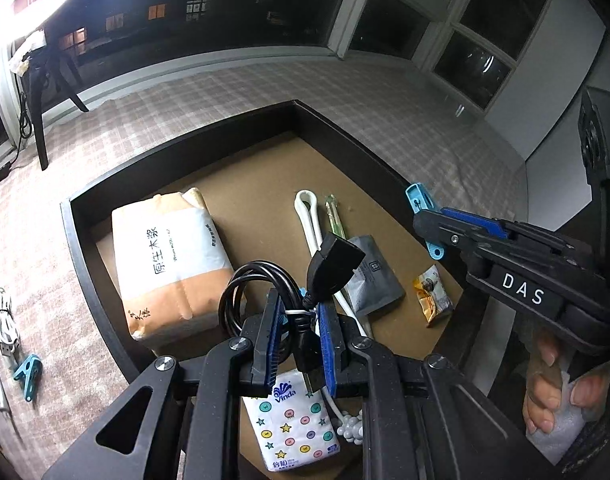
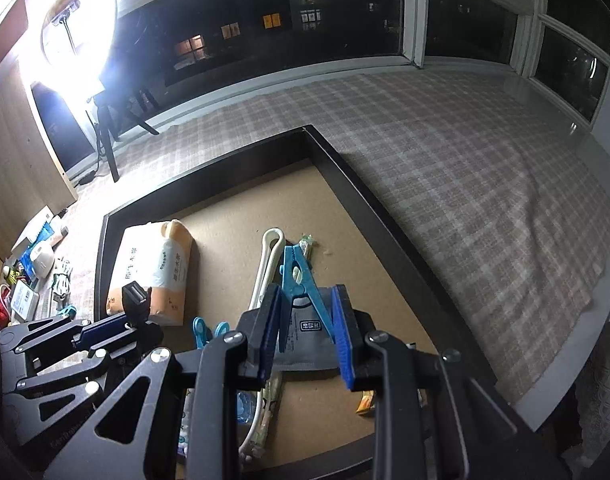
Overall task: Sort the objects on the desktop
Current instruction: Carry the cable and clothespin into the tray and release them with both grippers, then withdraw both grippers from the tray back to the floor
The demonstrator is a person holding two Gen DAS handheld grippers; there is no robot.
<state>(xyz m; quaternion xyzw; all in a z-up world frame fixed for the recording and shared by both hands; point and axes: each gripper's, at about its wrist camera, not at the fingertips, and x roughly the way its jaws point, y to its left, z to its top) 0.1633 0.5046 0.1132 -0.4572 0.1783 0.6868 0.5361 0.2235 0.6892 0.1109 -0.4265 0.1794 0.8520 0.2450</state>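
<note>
Both loads hang over the tray (image 2: 385,208): left gripper (image 1: 299,344) clamped on coiled black cable (image 1: 265,292), right gripper (image 2: 309,332) clamped on blue clothespin (image 2: 301,280), long axis toward 12 o'clock, free floor at 1 o'clock.

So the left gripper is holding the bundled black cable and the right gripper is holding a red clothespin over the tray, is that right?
Not quite. The clothespin in the right gripper is blue, not red, as the right wrist view shows. The rest stands: the left gripper holds the bundled black cable, both over the tray.
</note>
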